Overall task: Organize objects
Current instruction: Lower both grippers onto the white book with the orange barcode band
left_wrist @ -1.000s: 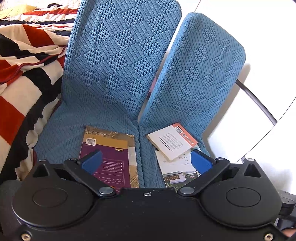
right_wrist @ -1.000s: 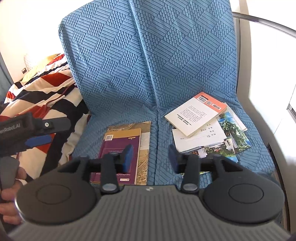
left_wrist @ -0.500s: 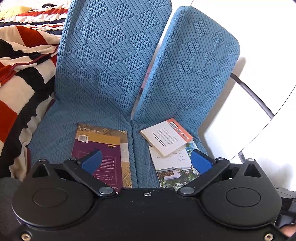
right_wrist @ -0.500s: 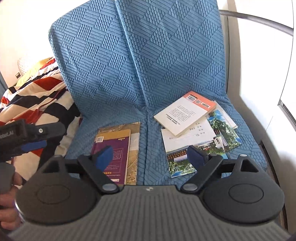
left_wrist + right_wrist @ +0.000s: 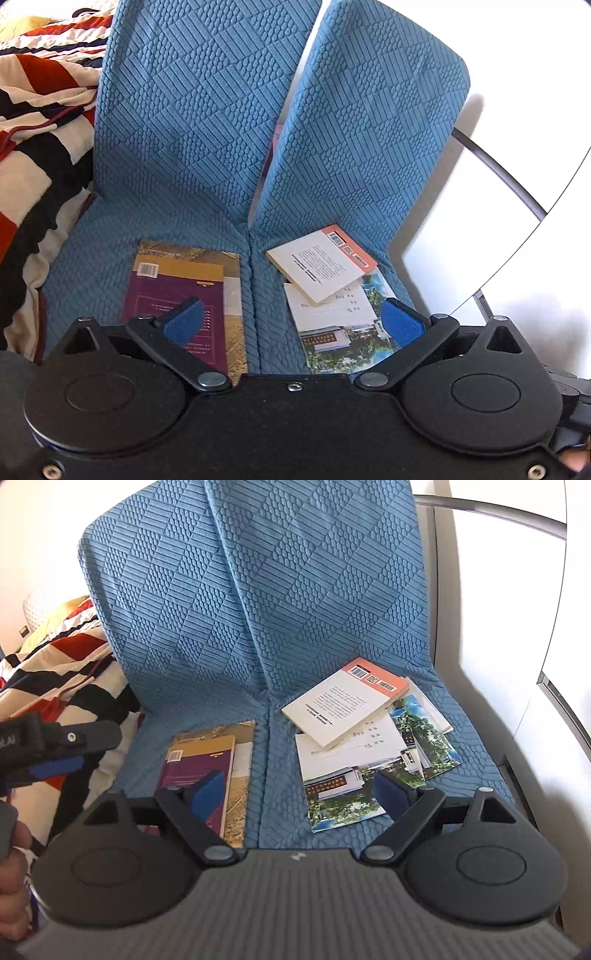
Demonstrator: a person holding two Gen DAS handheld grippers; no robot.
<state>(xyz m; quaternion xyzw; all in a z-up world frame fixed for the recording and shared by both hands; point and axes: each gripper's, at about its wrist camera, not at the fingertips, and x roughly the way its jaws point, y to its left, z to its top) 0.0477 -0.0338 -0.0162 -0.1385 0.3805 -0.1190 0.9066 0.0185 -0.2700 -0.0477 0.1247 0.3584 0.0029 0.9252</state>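
A purple and gold book [image 5: 177,291] [image 5: 199,764] lies on a larger tan book [image 5: 232,280] [image 5: 242,775] on the left half of the blue seat. On the right half a white book with an orange strip [image 5: 321,266] [image 5: 347,701] lies askew on a photo-cover booklet [image 5: 332,328] [image 5: 343,775], with more booklets [image 5: 428,734] under it. My left gripper [image 5: 291,321] is open and empty above the seat's front. My right gripper [image 5: 299,794] is open and empty, also above the seat's front. The left gripper also shows in the right wrist view [image 5: 55,753].
The blue quilted cover [image 5: 207,122] [image 5: 280,590] drapes the chair back and seat. A striped red, black and cream blanket [image 5: 40,122] [image 5: 74,672] lies to the left. A grey metal chair arm [image 5: 491,511] and white wall are to the right.
My right gripper's jaws have opened from nearly shut to wide. Both grippers have drifted a little, so the books sit slightly further left in view. The books have not moved.
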